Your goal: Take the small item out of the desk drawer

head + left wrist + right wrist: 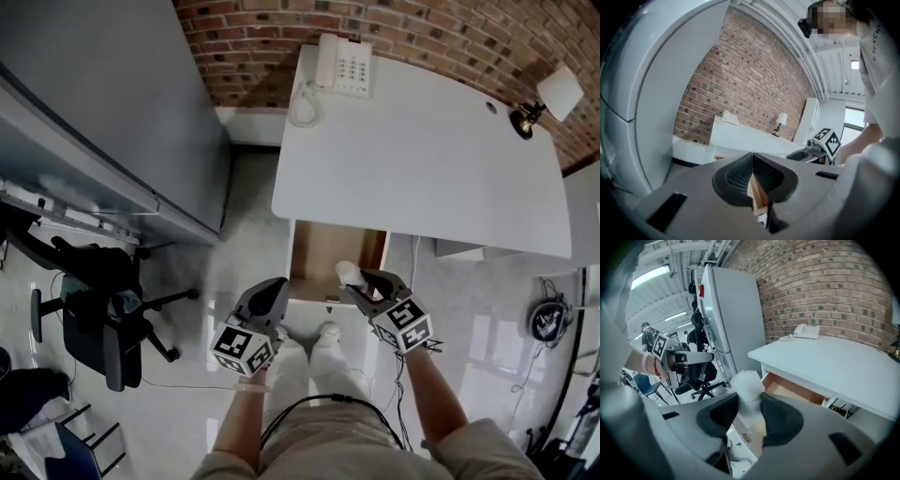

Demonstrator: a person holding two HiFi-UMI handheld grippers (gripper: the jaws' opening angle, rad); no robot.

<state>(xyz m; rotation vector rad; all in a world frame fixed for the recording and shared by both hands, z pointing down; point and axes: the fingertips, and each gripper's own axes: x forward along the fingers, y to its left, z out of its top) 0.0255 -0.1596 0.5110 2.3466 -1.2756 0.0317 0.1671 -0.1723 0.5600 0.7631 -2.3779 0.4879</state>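
Note:
The desk drawer (323, 251) stands pulled out below the white desk (422, 141), its wooden bottom bare. My right gripper (361, 278) hangs over the drawer's front right corner, shut on a small white fluffy item (348, 273). In the right gripper view the item (746, 384) sticks up between the two dark pads of the right gripper (749, 411), with the drawer (792, 390) behind it. My left gripper (272, 292) is just left of the drawer front. In its own view the left gripper (753, 180) has its jaws together with nothing between them.
A white telephone (342, 66) sits at the desk's far left corner and a small lamp (548, 98) at its far right. A tall grey cabinet (112, 112) fills the left side. A black office chair (103, 309) stands on the floor to the left. A brick wall backs the desk.

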